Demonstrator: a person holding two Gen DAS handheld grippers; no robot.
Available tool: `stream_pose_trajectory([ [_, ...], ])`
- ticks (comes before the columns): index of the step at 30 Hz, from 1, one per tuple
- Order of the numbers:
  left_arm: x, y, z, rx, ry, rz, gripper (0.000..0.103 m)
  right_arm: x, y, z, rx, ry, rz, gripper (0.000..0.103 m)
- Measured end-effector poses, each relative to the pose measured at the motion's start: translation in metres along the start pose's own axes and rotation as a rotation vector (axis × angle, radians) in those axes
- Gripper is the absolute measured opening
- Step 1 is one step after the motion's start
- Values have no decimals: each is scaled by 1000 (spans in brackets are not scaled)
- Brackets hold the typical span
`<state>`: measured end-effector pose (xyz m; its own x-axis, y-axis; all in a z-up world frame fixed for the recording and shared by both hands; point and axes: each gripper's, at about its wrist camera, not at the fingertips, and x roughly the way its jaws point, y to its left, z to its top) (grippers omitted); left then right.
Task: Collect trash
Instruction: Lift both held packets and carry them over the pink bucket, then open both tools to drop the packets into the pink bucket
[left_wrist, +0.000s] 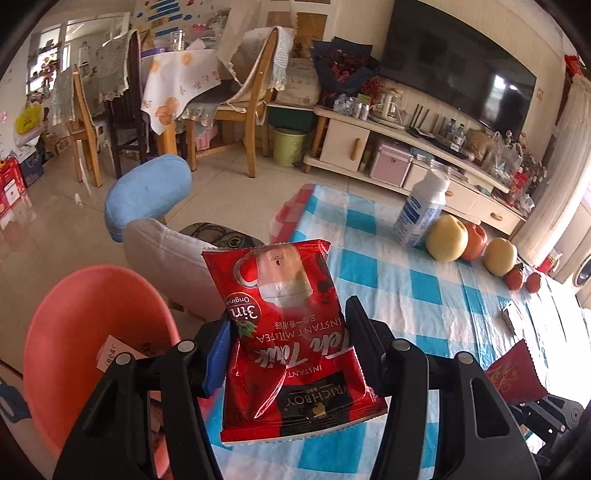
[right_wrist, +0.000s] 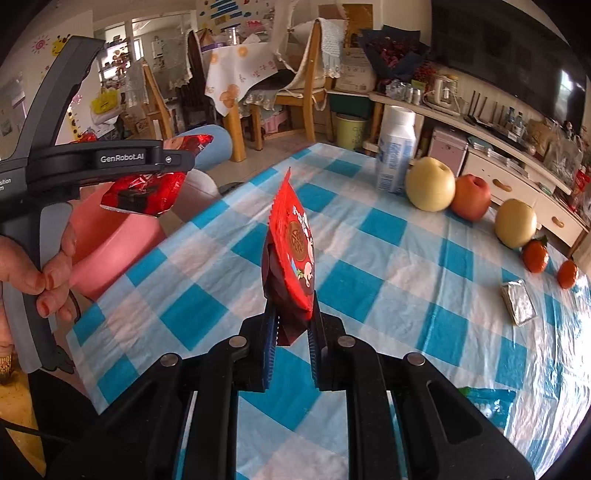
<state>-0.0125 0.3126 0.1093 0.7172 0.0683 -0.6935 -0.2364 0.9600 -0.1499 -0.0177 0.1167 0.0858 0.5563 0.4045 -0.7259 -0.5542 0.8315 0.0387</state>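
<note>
Left wrist view is showing the left gripper (left_wrist: 288, 332) with its jaws pinching a glossy red milk-tea sachet (left_wrist: 291, 332) by its two side edges, the flat, crinkly foil pack standing upright over the near-left edge of the surface (left_wrist: 406, 288). A printed glass mug and white lettering are covering its face, with a black band along the bottom seam. Just beyond that edge, a smooth coral-pink plastic basin (left_wrist: 74, 332) is sitting lower down, with a cardboard scrap lying inside.

Right wrist view is showing the right gripper (right_wrist: 291, 328) with its jaws nearly pressed together, pinching a second red wrapper (right_wrist: 291, 251) edge-on; this thin one is carrying a round brown emblem and a zigzag-cut top seam. Only this view is catching the hand (right_wrist: 51, 266) wrapping around the grey handle of the left gripper (right_wrist: 159, 173) at the left edge, with the milk-tea sachet (right_wrist: 147, 188) hanging over the basin (right_wrist: 110, 251).

The surface is wearing a shiny blue-and-white checked plastic cloth. Toward the far right edge, a small silvery foil packet (right_wrist: 519, 302) is lying flat. Along the far edge a white plastic bottle (right_wrist: 395, 147) is standing upright, with two round yellow pears (right_wrist: 430, 184), a red apple (right_wrist: 471, 197) and two small oranges (right_wrist: 535, 256) lining up beside it.
</note>
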Motion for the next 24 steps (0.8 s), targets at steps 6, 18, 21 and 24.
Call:
stream_pose_trajectory([
  [6, -14, 47, 6, -91, -29, 61, 58, 9, 51, 26, -80, -13, 67, 17],
  [18, -37, 151, 4, -281, -60, 169, 58, 43, 158, 62, -234, 0, 210, 17],
  [21, -40, 173, 2, -332, -60, 197, 58, 52, 185, 68, -271, 1, 246, 17],
  [24, -41, 189, 0, -367, -57, 205, 58, 64, 207, 73, -298, 7, 273, 17],
])
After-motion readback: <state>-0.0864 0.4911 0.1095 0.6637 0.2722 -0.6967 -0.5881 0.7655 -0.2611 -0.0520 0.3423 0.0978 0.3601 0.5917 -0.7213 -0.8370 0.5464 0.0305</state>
